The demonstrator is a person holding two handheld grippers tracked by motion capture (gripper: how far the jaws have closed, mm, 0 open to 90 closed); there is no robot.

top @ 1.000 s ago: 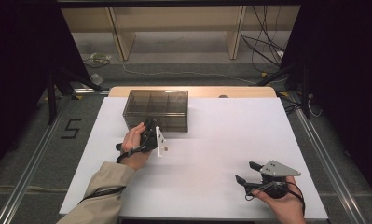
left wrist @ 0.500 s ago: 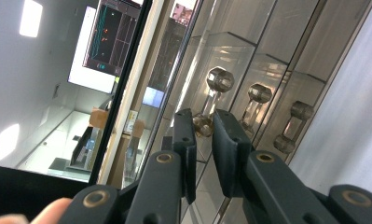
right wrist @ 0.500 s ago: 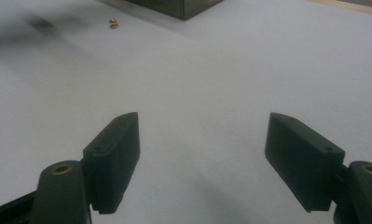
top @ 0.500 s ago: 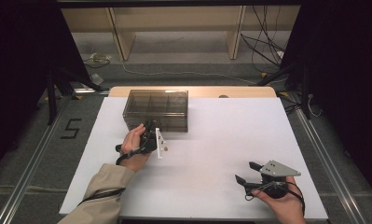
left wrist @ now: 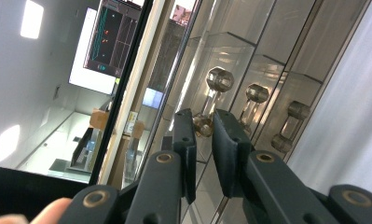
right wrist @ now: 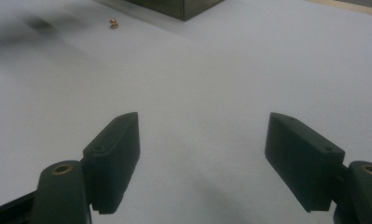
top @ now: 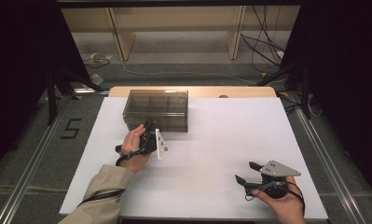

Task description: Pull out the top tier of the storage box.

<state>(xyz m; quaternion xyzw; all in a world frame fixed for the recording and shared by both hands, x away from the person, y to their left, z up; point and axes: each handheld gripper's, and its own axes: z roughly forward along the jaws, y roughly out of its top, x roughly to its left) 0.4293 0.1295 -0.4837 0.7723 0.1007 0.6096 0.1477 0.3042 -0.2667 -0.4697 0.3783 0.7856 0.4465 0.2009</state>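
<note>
A smoky clear box (top: 155, 109) with several compartments stands at the table's back left. My left gripper (top: 148, 131) is turned on its side right at the box's front wall. In the left gripper view its jaws are almost together, with a small brass piece (left wrist: 203, 125) caught in the narrow gap, and the box wall (left wrist: 249, 56) just behind gives dim repeated images of such a piece. Another small brass piece (top: 165, 149) (right wrist: 113, 22) lies loose on the white table beside that hand. My right gripper (top: 249, 173) (right wrist: 202, 158) rests open near the front right, nothing between its fingers.
The white tabletop (top: 230, 135) stretches bare between the two hands. Metal rails (top: 34, 168) run along both sides of the table. Cables (top: 263, 42) and wooden shelf legs (top: 120, 32) sit on the floor beyond the far edge.
The left gripper has barely shifted in front of the box. The right gripper stays where it was.
</note>
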